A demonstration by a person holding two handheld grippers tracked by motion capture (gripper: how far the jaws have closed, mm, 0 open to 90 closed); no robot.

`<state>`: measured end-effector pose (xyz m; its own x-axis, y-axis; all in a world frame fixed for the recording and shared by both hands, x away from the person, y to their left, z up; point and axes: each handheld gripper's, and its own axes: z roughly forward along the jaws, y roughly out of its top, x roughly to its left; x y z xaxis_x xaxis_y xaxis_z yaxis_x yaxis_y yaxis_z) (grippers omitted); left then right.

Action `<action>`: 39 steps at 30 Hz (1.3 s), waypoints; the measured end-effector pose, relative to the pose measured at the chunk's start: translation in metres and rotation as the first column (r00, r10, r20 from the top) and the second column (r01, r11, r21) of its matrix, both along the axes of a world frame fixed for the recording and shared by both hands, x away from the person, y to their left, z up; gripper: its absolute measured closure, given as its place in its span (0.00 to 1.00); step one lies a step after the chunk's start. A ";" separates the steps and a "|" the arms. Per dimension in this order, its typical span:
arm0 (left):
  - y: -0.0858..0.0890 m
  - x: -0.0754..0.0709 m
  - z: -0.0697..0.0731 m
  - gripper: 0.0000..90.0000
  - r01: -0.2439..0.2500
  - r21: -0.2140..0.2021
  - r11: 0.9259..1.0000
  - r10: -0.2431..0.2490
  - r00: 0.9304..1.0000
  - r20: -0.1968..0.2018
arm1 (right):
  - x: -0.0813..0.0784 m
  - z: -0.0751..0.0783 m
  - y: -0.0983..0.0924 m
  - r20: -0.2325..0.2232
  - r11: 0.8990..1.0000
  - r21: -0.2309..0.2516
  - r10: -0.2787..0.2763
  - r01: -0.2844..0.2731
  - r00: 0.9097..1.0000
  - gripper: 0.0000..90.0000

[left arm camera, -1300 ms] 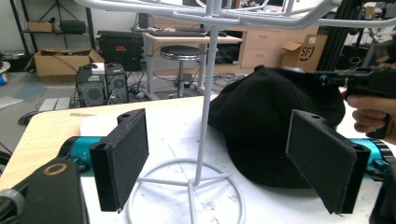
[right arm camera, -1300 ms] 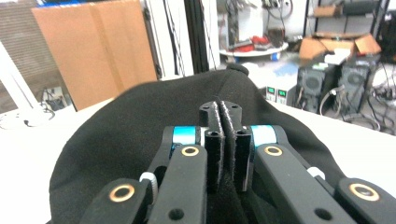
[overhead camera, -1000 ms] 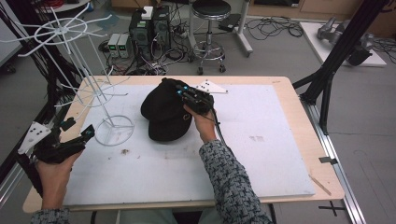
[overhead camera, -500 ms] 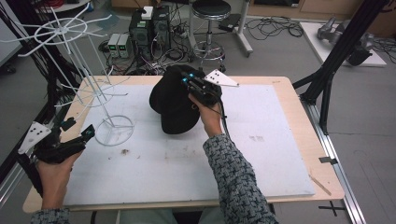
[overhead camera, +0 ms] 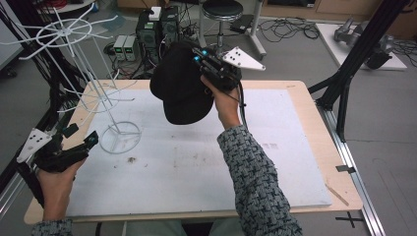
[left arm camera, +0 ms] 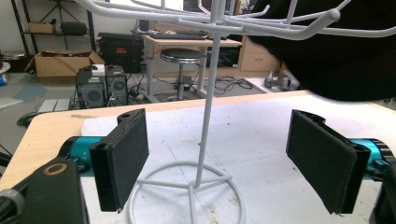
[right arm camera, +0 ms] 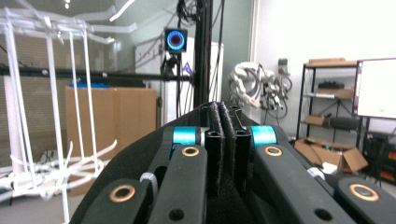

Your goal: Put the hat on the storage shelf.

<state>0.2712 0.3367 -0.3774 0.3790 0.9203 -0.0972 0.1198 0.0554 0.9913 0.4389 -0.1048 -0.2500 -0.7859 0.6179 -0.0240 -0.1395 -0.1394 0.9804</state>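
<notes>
A black cap (overhead camera: 179,91) hangs in the air over the far part of the table, with my right gripper (overhead camera: 199,59) shut on its upper edge. In the right gripper view the jaws (right arm camera: 226,116) are pressed together on the cap's fabric (right arm camera: 130,163). A white wire display rack (overhead camera: 110,105) stands at the table's left, its top arms level with the cap. My left gripper (overhead camera: 81,137) rests open near the front left, just left of the rack's ring base. In the left gripper view the rack's pole (left arm camera: 208,93) rises between the spread pads (left arm camera: 123,158), and the cap (left arm camera: 345,56) is at the upper right.
The table (overhead camera: 290,123) has a white mat on a wooden top. Black frame struts (overhead camera: 354,64) stand at its right edge. A stool (overhead camera: 222,10) and computer cases (overhead camera: 157,24) are on the floor beyond the far edge.
My right gripper has lifted the cap off the table and carried it up and away, closer to the rack's top. The left gripper has stayed put.
</notes>
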 end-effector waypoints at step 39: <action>0.001 0.000 0.001 0.24 -0.002 -0.009 1.000 0.002 1.000 0.005 | -0.037 0.189 0.002 0.203 0.990 0.121 0.045 -0.071 0.978 0.98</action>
